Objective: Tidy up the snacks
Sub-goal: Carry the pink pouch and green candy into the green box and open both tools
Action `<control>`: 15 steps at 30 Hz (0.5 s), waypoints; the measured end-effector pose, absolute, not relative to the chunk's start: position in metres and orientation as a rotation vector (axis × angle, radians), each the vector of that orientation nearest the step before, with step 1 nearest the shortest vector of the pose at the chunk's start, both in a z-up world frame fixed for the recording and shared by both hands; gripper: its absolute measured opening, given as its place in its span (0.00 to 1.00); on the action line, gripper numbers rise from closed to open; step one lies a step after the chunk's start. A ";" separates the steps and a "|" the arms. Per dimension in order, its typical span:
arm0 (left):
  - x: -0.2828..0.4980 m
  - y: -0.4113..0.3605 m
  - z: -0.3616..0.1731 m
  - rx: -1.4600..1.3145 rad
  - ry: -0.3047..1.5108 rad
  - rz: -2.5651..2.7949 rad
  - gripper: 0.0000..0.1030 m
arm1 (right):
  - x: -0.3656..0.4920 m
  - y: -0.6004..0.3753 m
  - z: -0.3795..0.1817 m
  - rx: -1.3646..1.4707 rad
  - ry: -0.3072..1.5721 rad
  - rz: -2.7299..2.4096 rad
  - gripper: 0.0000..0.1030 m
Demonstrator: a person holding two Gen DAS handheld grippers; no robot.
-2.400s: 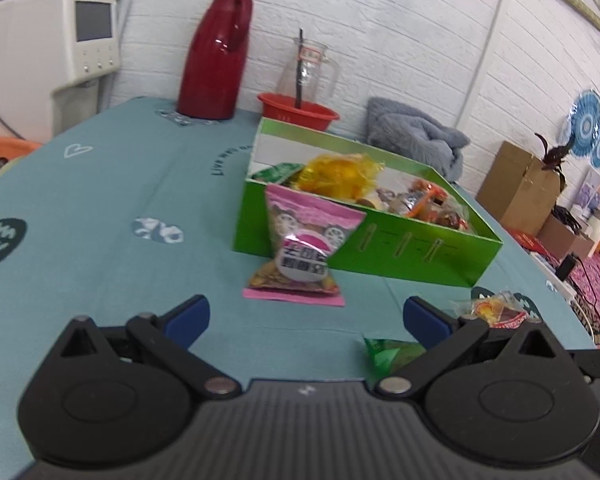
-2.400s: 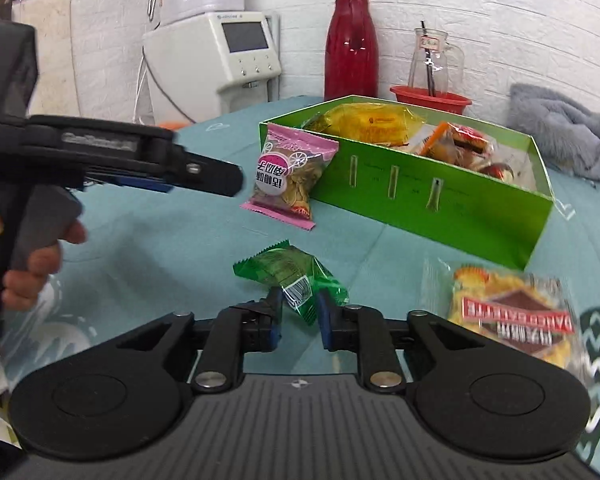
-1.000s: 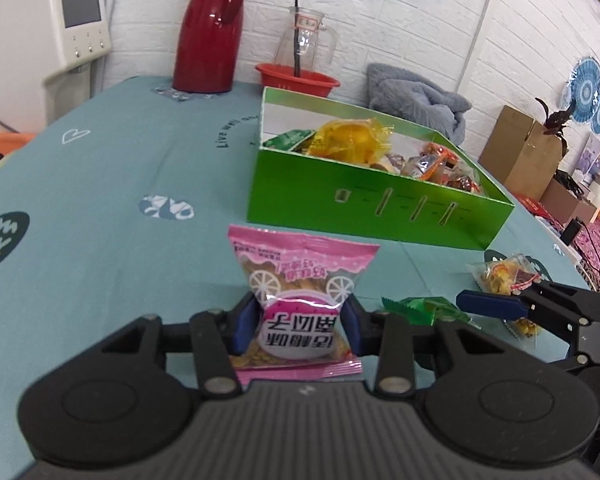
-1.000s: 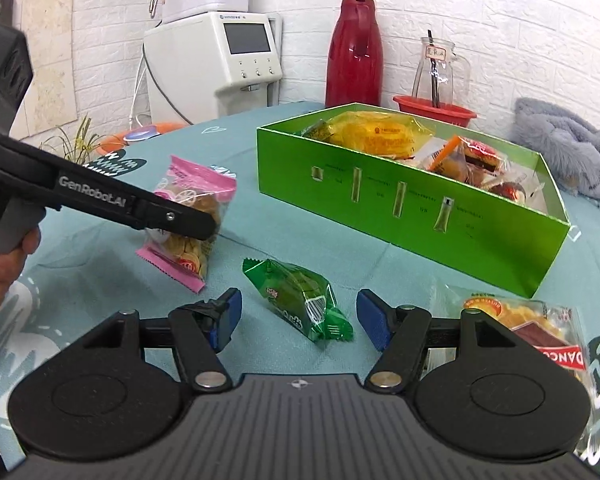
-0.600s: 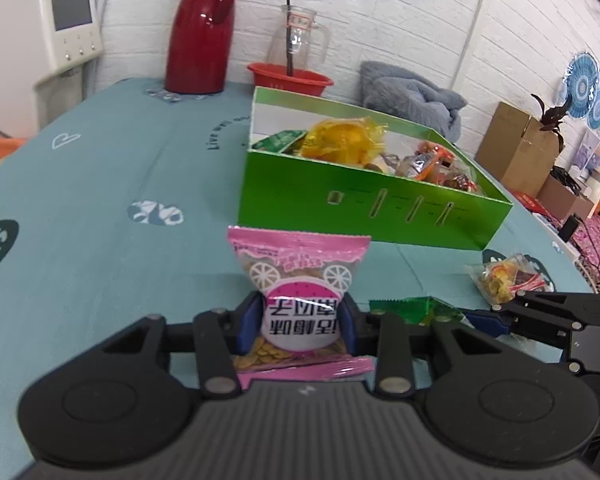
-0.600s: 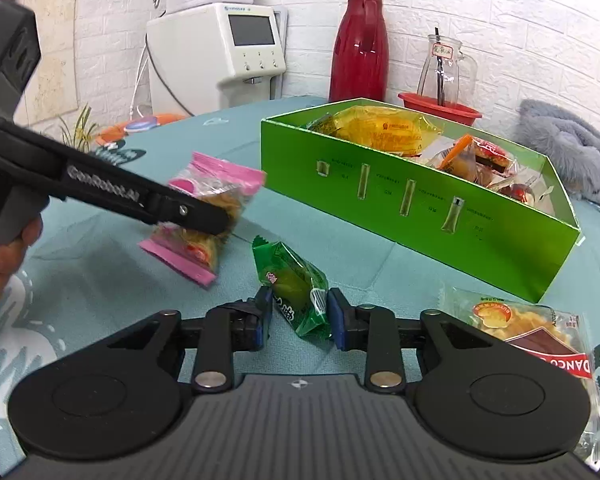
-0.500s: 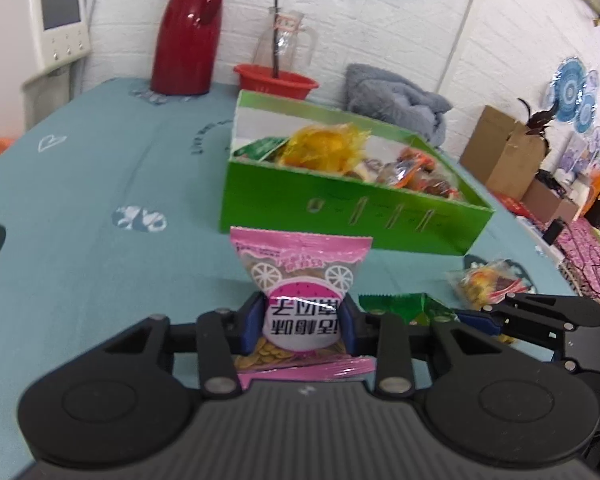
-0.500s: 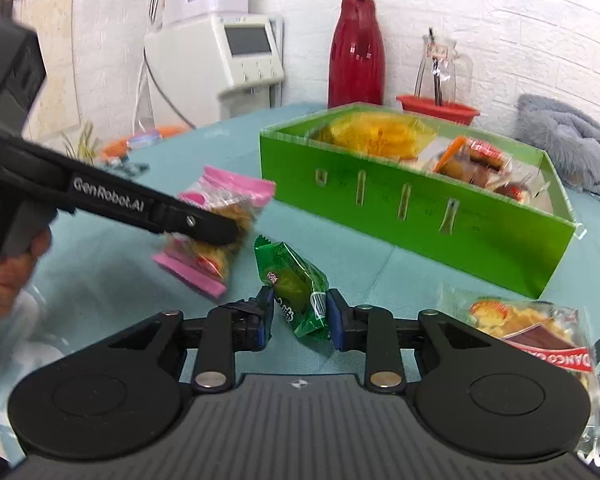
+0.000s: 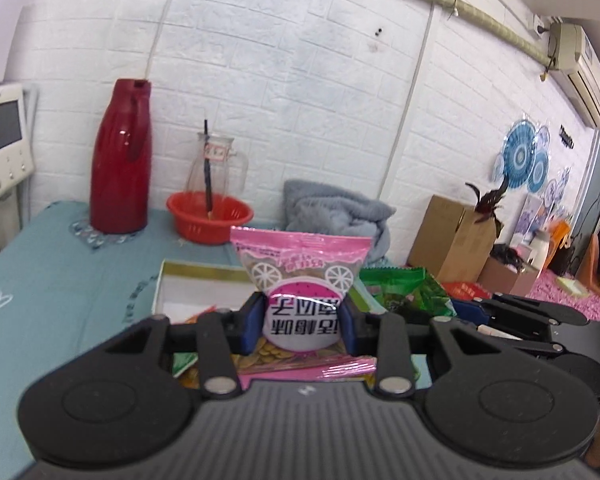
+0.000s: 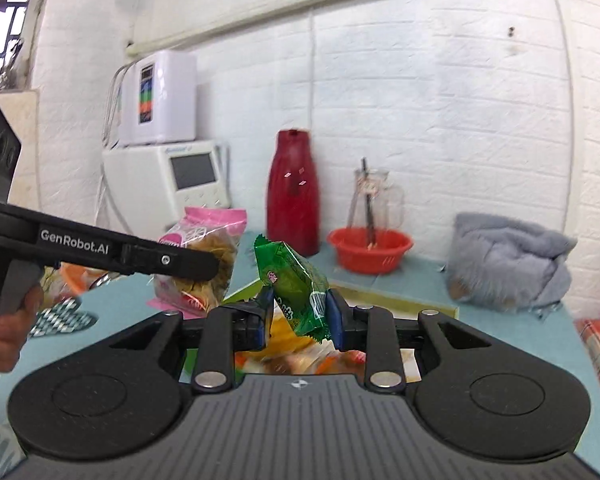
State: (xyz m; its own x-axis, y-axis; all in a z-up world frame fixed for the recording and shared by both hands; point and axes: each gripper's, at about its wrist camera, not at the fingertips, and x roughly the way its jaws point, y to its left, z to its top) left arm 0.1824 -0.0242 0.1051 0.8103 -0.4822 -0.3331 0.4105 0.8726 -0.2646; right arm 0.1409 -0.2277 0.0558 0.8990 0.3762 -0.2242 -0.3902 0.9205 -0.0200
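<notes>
My left gripper (image 9: pixel 303 316) is shut on a pink snack packet (image 9: pixel 300 276) and holds it in the air above the open snack box (image 9: pixel 168 280). My right gripper (image 10: pixel 300 314) is shut on a green snack packet (image 10: pixel 296 284), also raised above the box (image 10: pixel 404 304). In the right wrist view the left gripper (image 10: pixel 196 264) with the pink packet (image 10: pixel 204 248) is just to the left. In the left wrist view the green packet (image 9: pixel 404 292) shows at the right beside the pink one. Snacks in the box are mostly hidden under the grippers.
At the back of the teal table (image 9: pixel 60 272) stand a red thermos (image 9: pixel 120 160), a glass jug (image 9: pixel 216 168) in a red basket (image 9: pixel 208 216), and a grey blanket (image 9: pixel 332 208). A white machine (image 10: pixel 168 184) is at the left, cardboard boxes (image 9: pixel 452 236) at the right.
Both grippers have lifted their packets off the table and moved forward over the box. The views have tilted up toward the wall.
</notes>
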 end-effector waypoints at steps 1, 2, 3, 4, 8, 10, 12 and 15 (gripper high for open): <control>0.189 -0.029 0.108 -0.187 0.403 -0.483 0.33 | 0.146 -0.231 0.059 -0.066 0.212 0.379 0.49; 0.196 -0.034 0.110 -0.183 0.402 -0.480 0.33 | 0.153 -0.234 0.061 -0.066 0.209 0.361 0.49; 0.203 -0.041 0.110 -0.174 0.401 -0.470 0.33 | 0.159 -0.238 0.061 -0.064 0.212 0.345 0.49; 0.209 -0.046 0.109 -0.167 0.407 -0.464 0.33 | 0.166 -0.242 0.060 -0.059 0.219 0.328 0.49; 0.242 -0.062 0.091 -0.177 0.480 -0.458 0.33 | 0.192 -0.255 0.043 -0.020 0.272 0.292 0.50; 0.253 -0.066 0.081 -0.173 0.513 -0.449 0.33 | 0.202 -0.259 0.030 -0.010 0.310 0.278 0.50; 0.262 -0.068 0.073 -0.176 0.536 -0.443 0.33 | 0.210 -0.261 0.020 -0.005 0.334 0.266 0.50; 0.272 -0.070 0.067 -0.184 0.560 -0.437 0.34 | 0.221 -0.262 0.010 0.003 0.362 0.256 0.50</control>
